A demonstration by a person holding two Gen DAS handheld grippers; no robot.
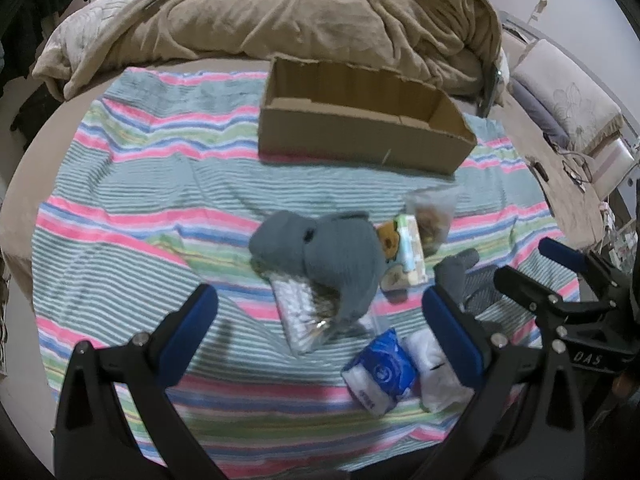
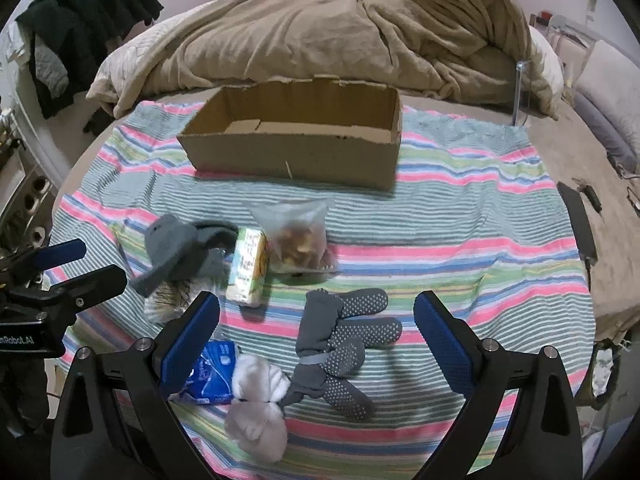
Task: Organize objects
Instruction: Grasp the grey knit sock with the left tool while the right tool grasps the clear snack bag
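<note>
Cardboard box (image 2: 296, 148) looking matt brown, torn rough rim. Striped towel (image 2: 460, 216) showing ribbed terry cloth. Blanket (image 2: 320, 36) reading as soft tan fleece. Grey socks (image 2: 344, 344) knit w/ rubbery grip dots. White sock (image 2: 256, 404) looking fuzzy. Snack bag (image 2: 298, 236) clear glossy plastic. Blue pack (image 1: 380, 372) shining, glossy wrap. Left claw (image 1: 316, 316) and right claw (image 2: 316, 316): matt black plastic, blue textured pads, metal screws.

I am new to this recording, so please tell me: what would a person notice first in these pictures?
First the open cardboard box, which looks empty, at the far side of the striped towel, in front of a heaped beige blanket. Then the small pile nearer the cameras: a grey knit hat, a clear snack bag, and grey grip socks between the open right tool.
</note>
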